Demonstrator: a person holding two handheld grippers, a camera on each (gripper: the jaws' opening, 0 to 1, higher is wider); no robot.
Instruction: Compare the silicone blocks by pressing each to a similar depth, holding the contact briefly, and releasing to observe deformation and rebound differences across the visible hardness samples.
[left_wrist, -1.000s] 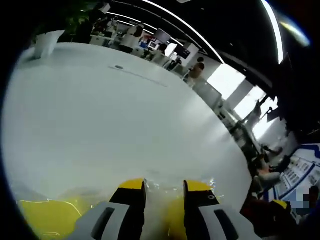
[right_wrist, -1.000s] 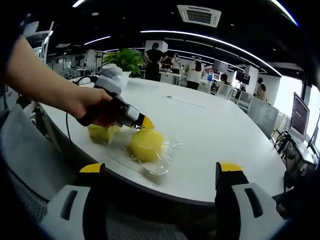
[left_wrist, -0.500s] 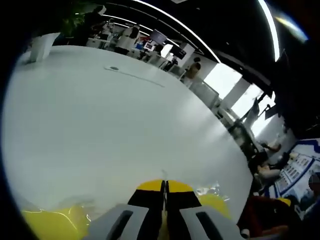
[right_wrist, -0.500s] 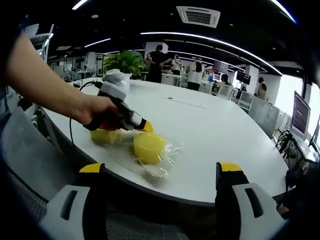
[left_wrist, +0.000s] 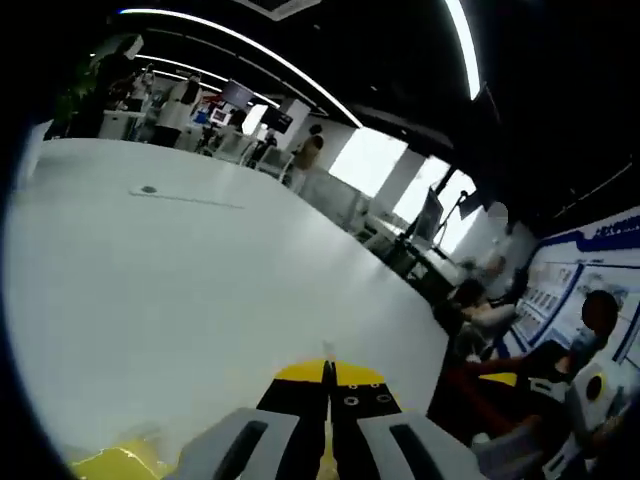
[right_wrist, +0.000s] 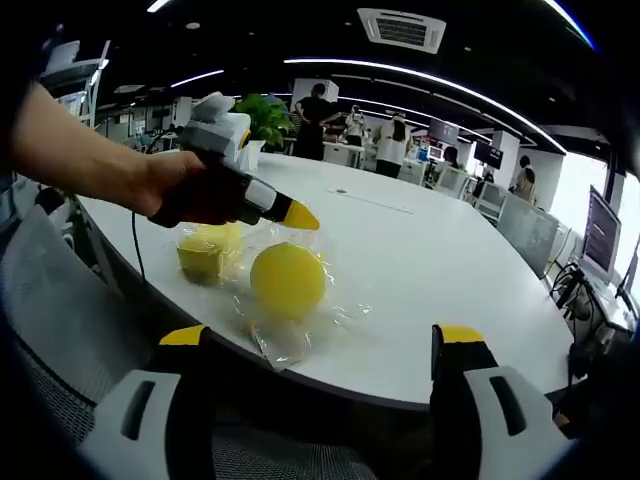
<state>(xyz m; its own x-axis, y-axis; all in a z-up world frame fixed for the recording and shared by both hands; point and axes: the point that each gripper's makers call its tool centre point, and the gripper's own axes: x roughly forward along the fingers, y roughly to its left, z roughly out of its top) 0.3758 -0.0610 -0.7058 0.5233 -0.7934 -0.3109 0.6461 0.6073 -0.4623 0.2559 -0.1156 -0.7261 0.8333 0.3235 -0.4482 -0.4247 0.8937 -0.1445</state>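
A round yellow silicone block (right_wrist: 288, 282) sits in a clear plastic bag (right_wrist: 272, 340) near the front edge of the white table (right_wrist: 430, 270). A second yellow block (right_wrist: 205, 250) lies just left of it, also wrapped. My left gripper (right_wrist: 300, 215), held by a hand (right_wrist: 185, 195), hovers right above the round block with its yellow tips together on the top of the bag. In the left gripper view its jaws (left_wrist: 328, 375) are pressed together, and a yellow block (left_wrist: 110, 460) peeks in at the lower left. My right gripper (right_wrist: 320, 340) stands open, short of the table edge, holding nothing.
A grey mesh chair (right_wrist: 60, 330) stands by the table's near edge. A potted plant (right_wrist: 262, 115) sits at the far side, with several people standing behind it. A monitor (right_wrist: 600, 235) and more chairs are off to the right. A seated person (left_wrist: 590, 330) is beyond the table.
The left gripper's jaws closed on the bag's plastic, then rose; the round block and its bag shifted slightly up and left. The left view swung right. The right gripper stayed still and open.
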